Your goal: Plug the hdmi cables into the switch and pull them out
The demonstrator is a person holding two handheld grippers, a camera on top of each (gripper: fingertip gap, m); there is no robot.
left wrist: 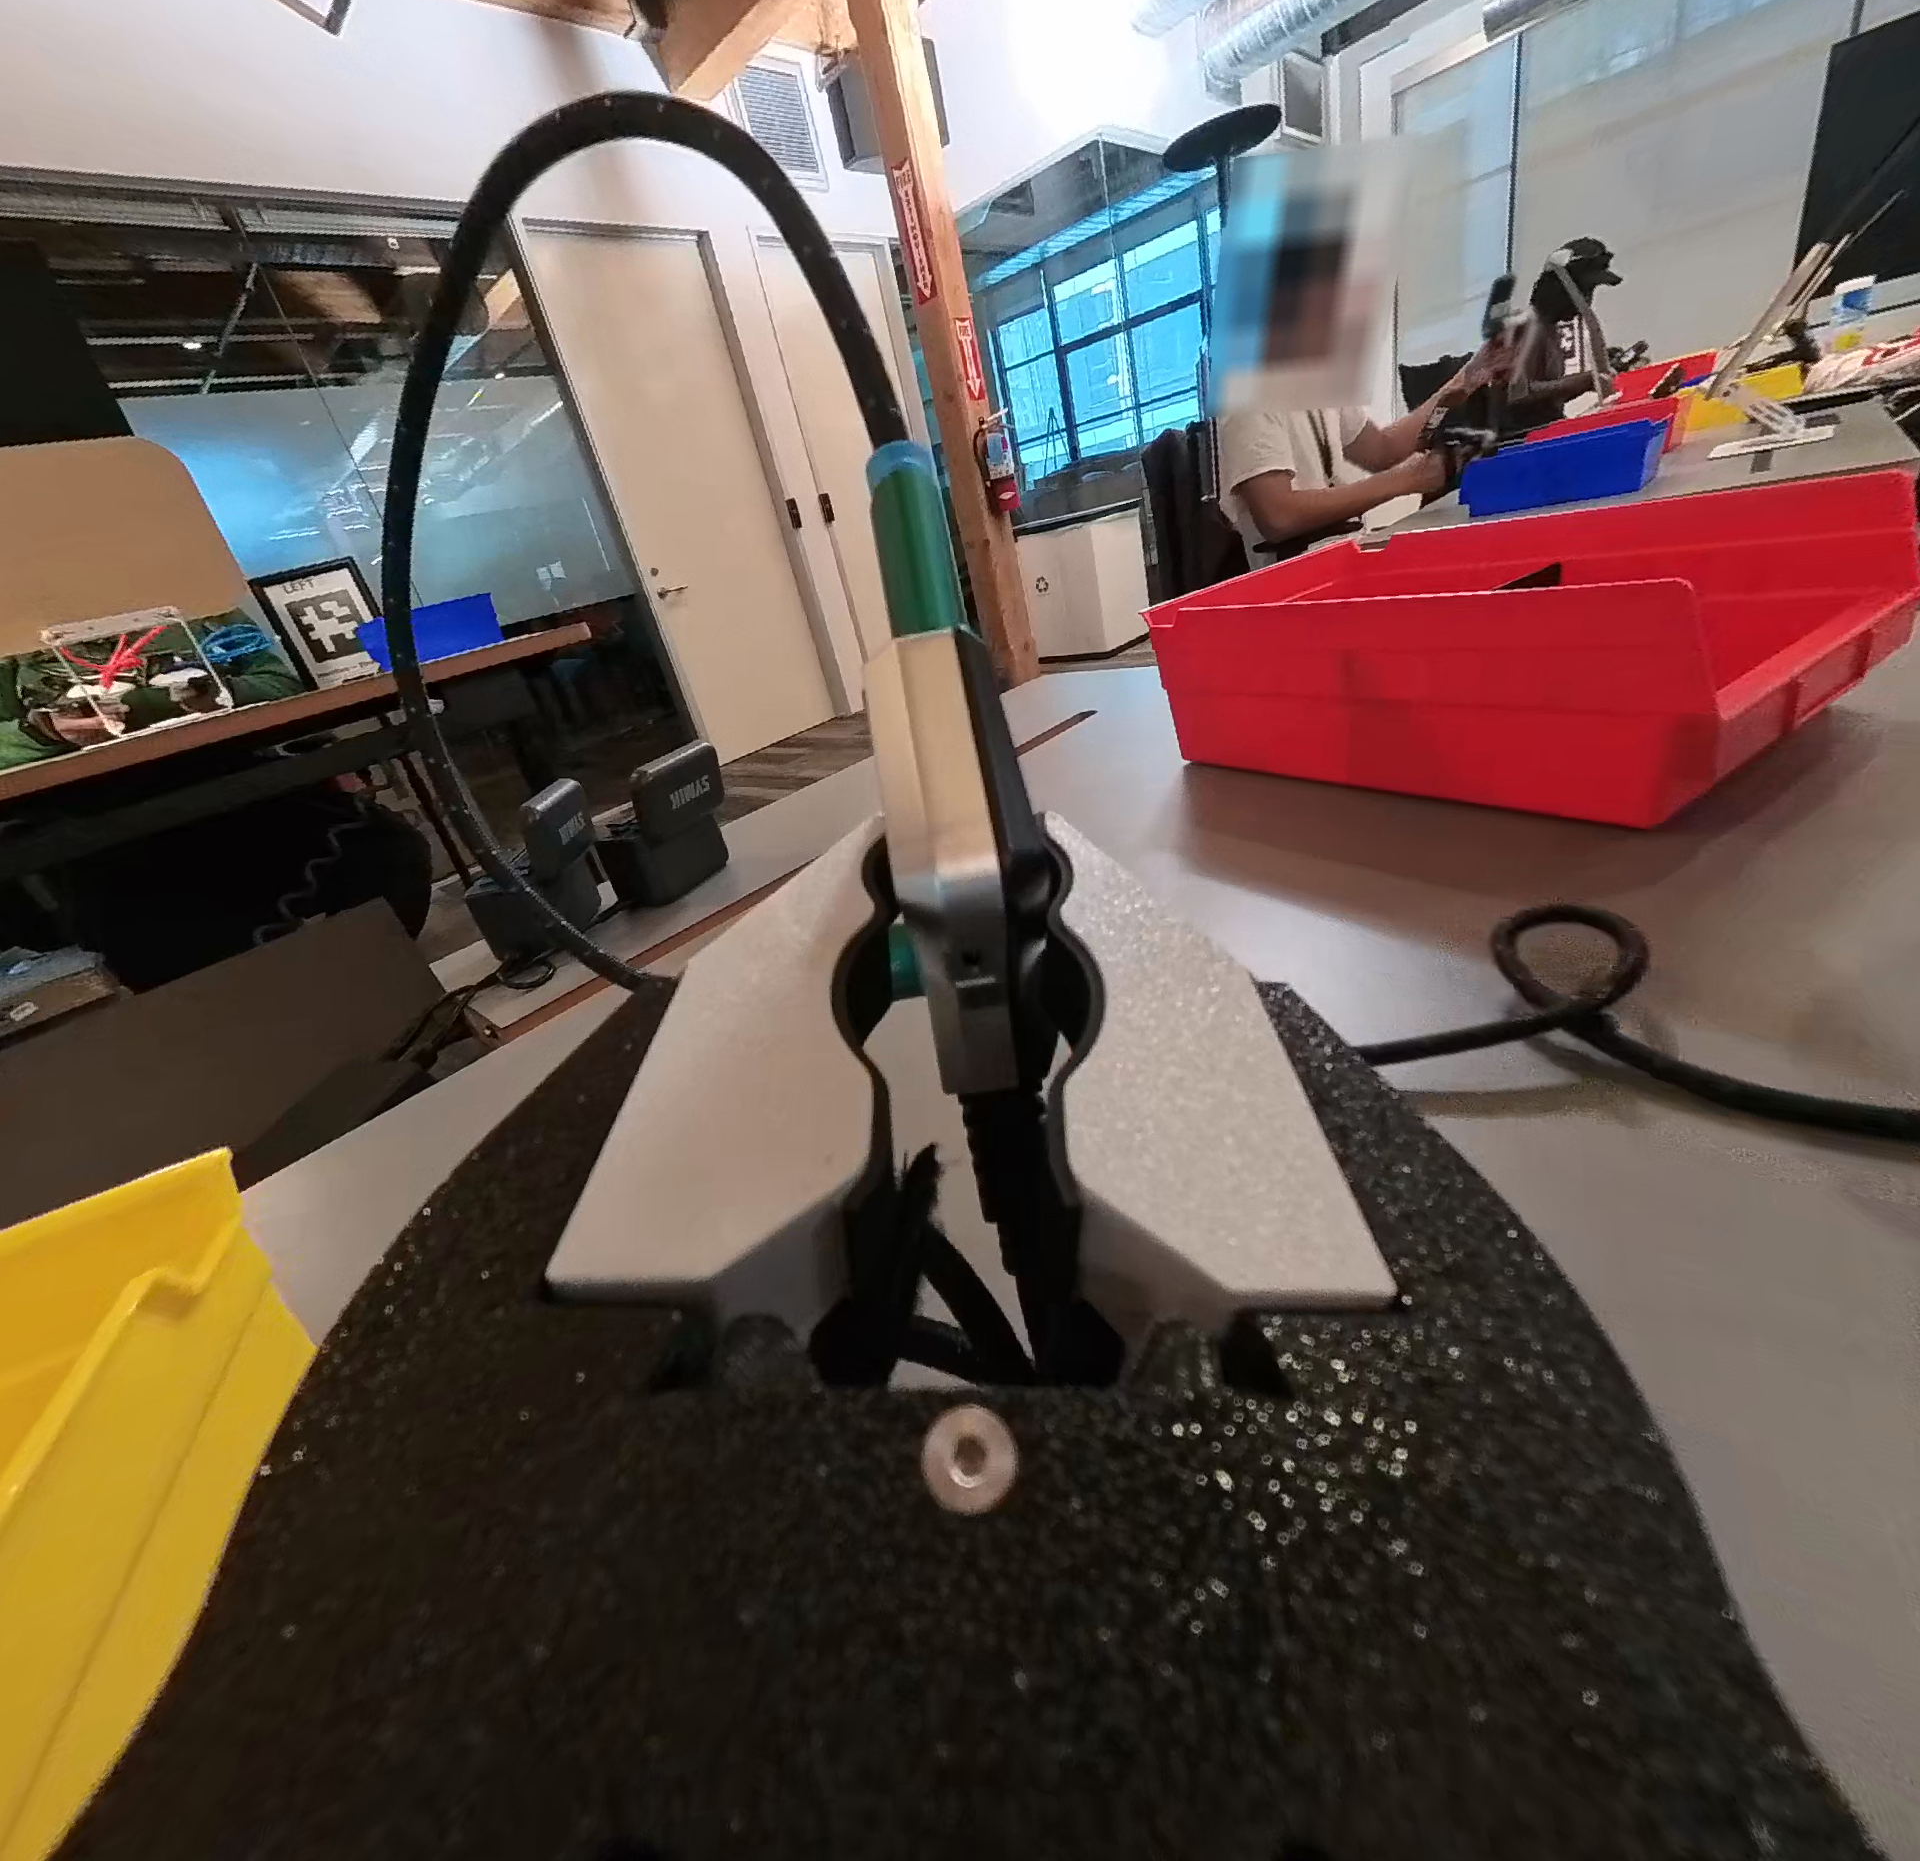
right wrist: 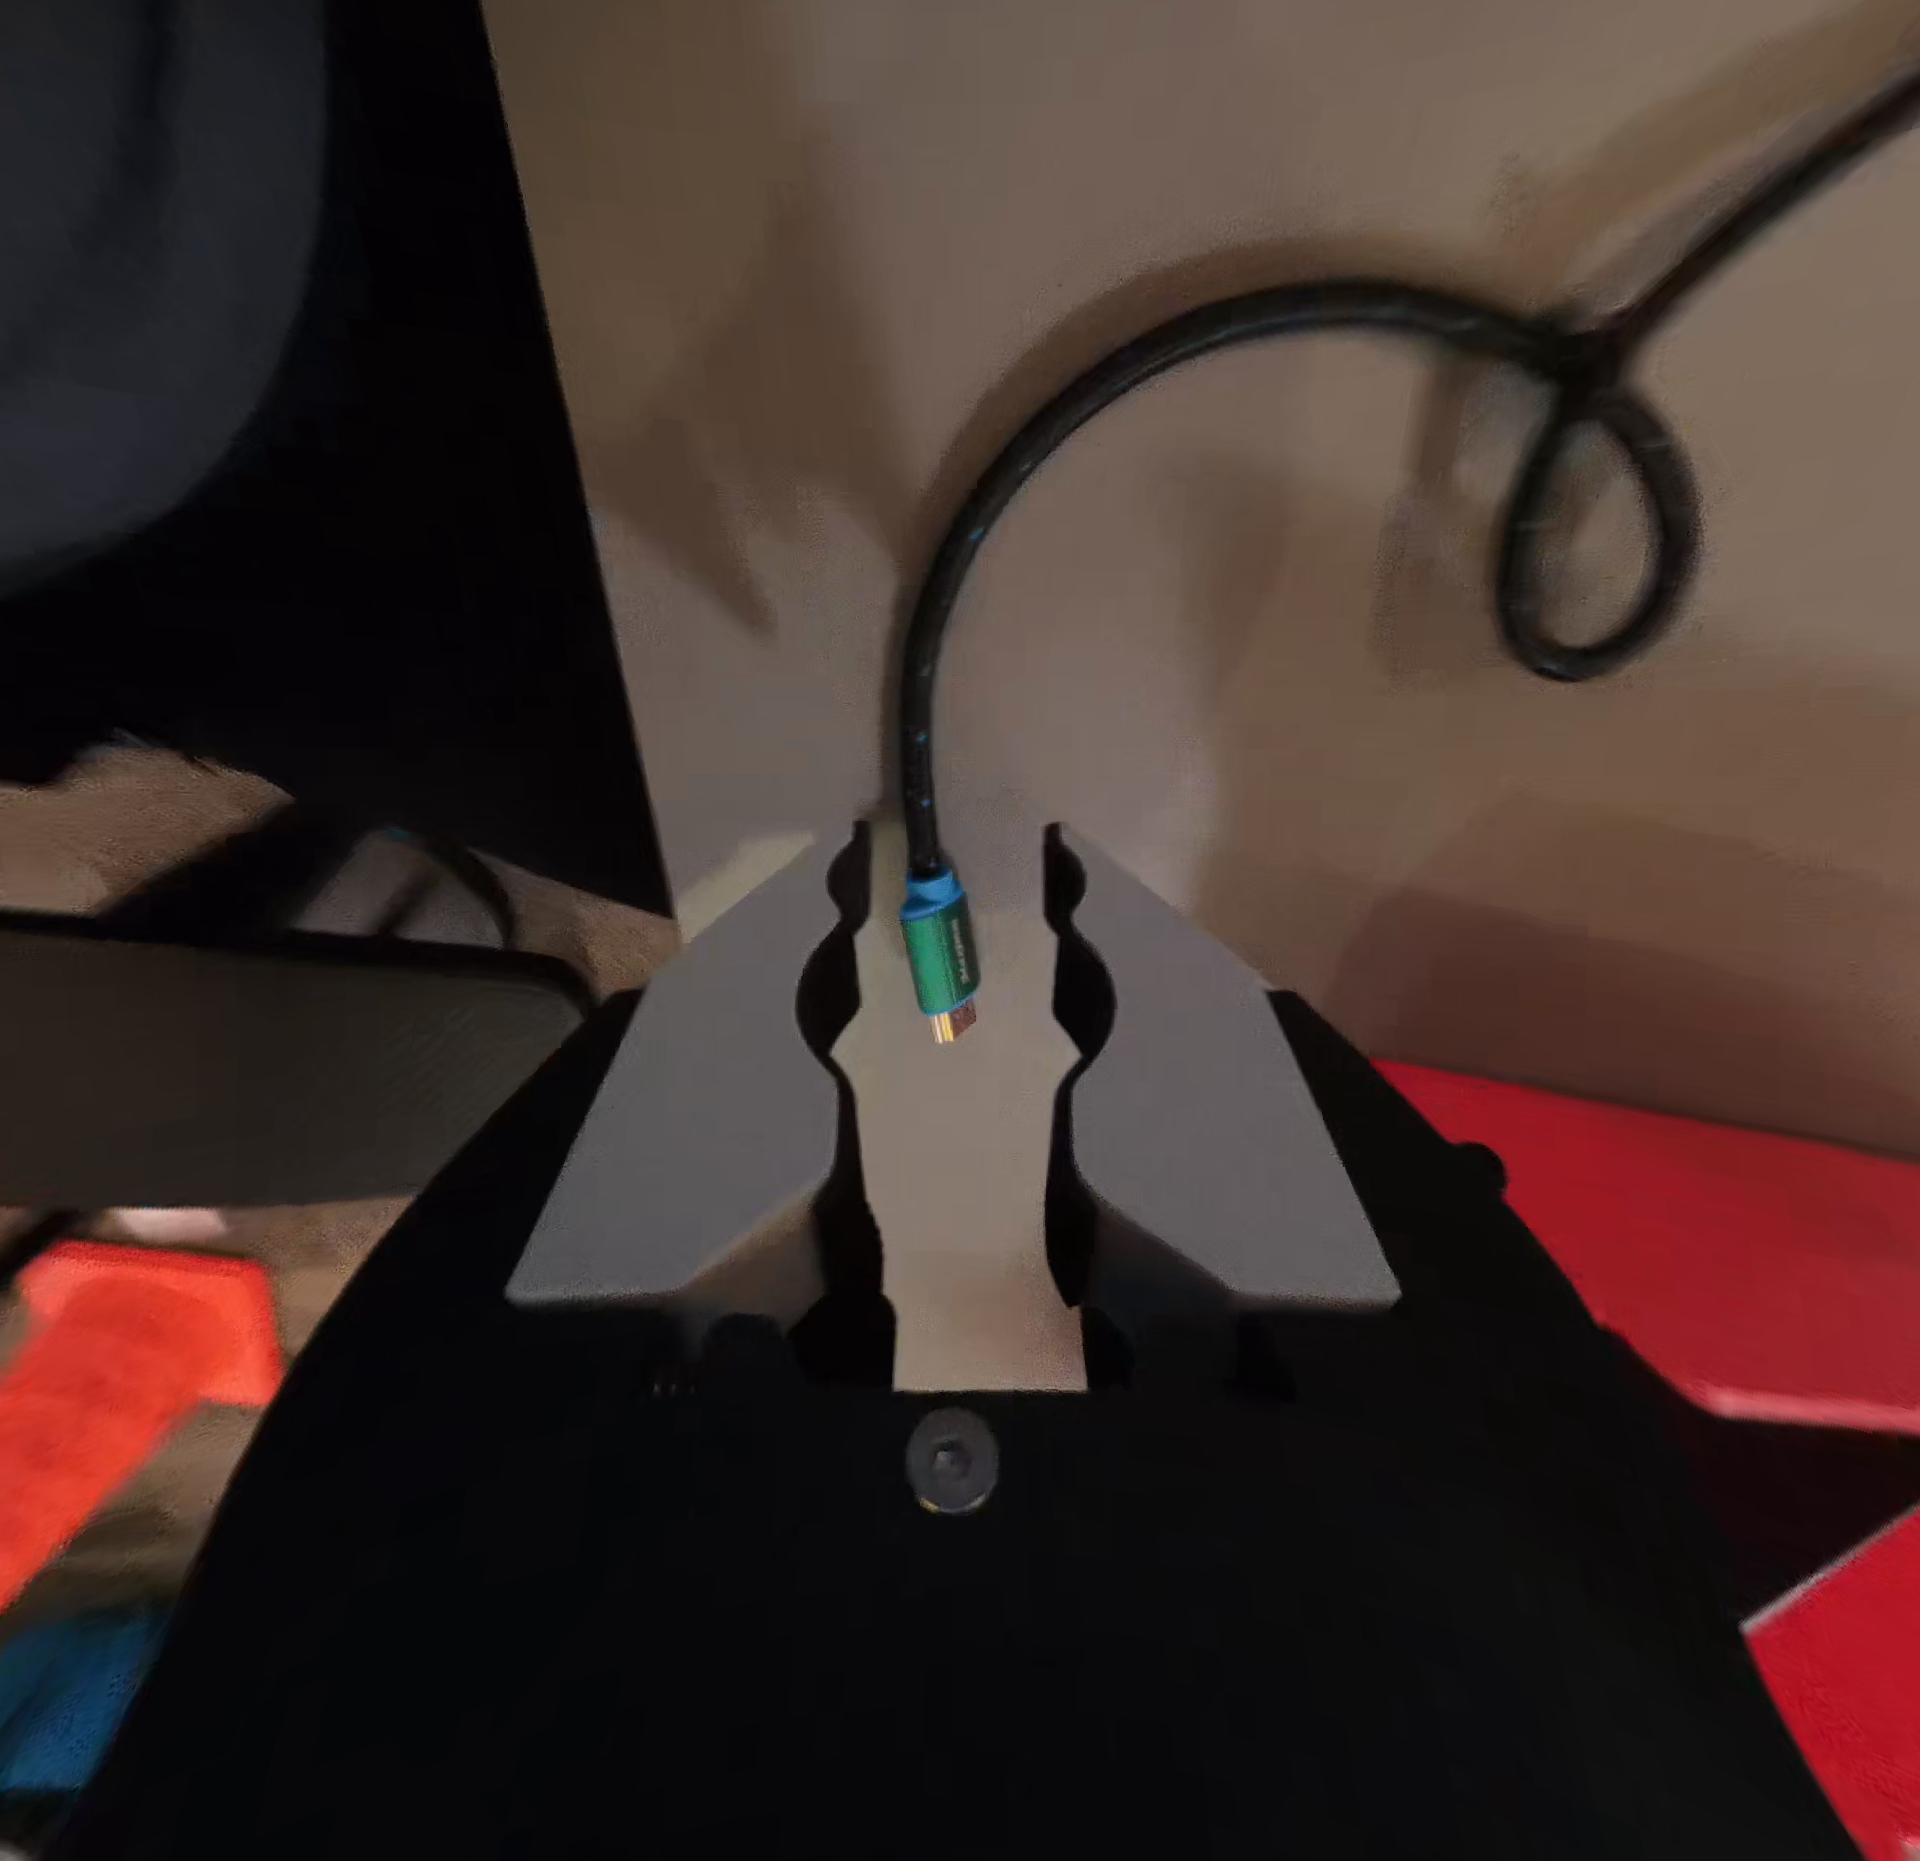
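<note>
The right gripper (right wrist: 951, 980) is spread wide, aimed down at the loose green plug (right wrist: 940, 954) lying on the table (right wrist: 1195, 201); it should center on the plug's body before closing. The left gripper (left wrist: 961, 980) is level, clamping the upright silver switch (left wrist: 940, 824), one cable (left wrist: 436, 440) already plugged in on top.

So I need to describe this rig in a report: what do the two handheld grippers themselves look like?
Both look like the same design. The left gripper has a wide black base with a speckled, grainy finish, one silver screw near its centre, and two pale grey wedge-shaped fingers with scalloped black inner edges. The right gripper matches, though its base appears plain black in shadow and its screw dark. No sleeves or hands show.
</note>
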